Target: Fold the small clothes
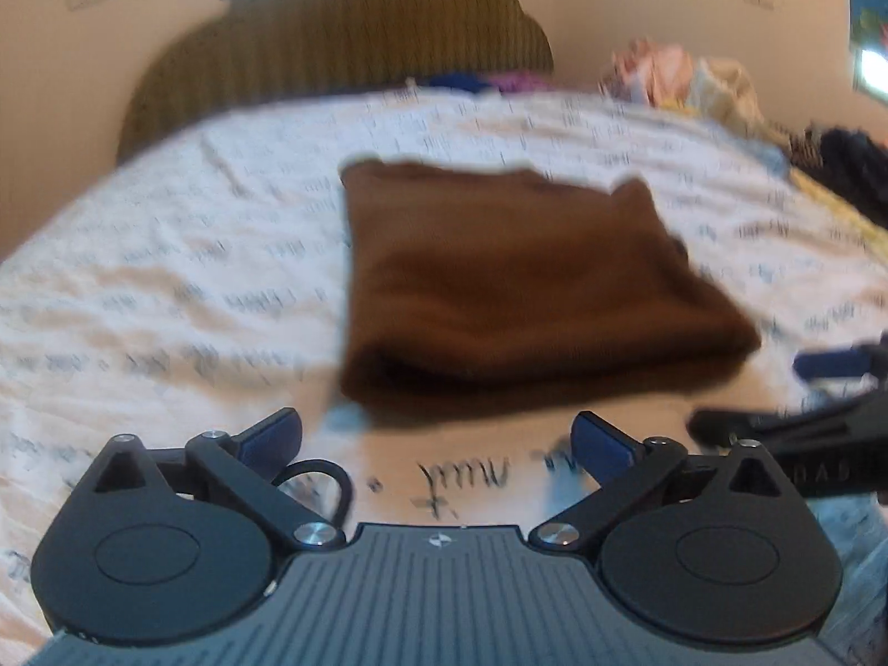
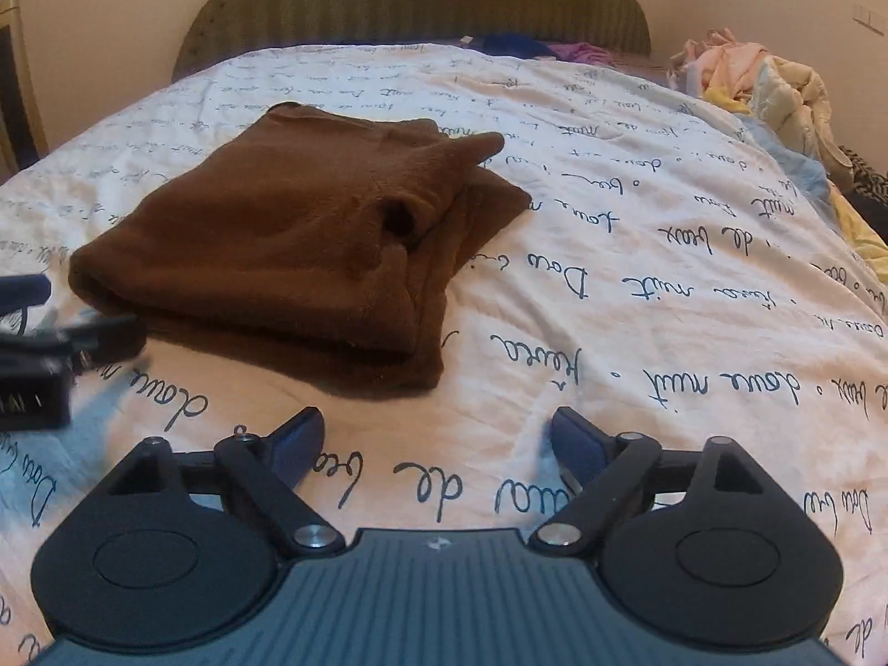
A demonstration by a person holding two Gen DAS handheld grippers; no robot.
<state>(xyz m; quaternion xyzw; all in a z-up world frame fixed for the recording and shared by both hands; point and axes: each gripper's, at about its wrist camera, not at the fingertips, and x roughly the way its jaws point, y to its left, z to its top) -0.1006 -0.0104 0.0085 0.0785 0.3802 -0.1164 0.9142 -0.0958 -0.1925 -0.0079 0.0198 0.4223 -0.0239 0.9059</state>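
1. Both my tools are released. The left gripper [image 1: 435,441] has its jaws spread and nothing between them; the right gripper [image 2: 435,438] is the same.
2. The brown cloth [image 2: 288,244] is my landmark. It lies folded on the bed cover [image 2: 638,288], in layers, with its thick folded edge facing me.
3. Both grippers sit just short of that near edge, apart from it. The left one is off the cloth's left near corner, the right one off its right near corner.
4. Beyond the cloth, far to its right, is a pile of clothes [image 2: 760,83]. Behind it stands the headboard [image 2: 410,0].
5. I judge this fold to be close to done; the top layer sits skewed, with a peaked corner sticking out at the far side.
6. Risks as I see them: pinching only the top layer would peel the fold open. Grabbing the soft cover together with the cloth would drag both. The left view is blurred, so I could misjudge the edge.
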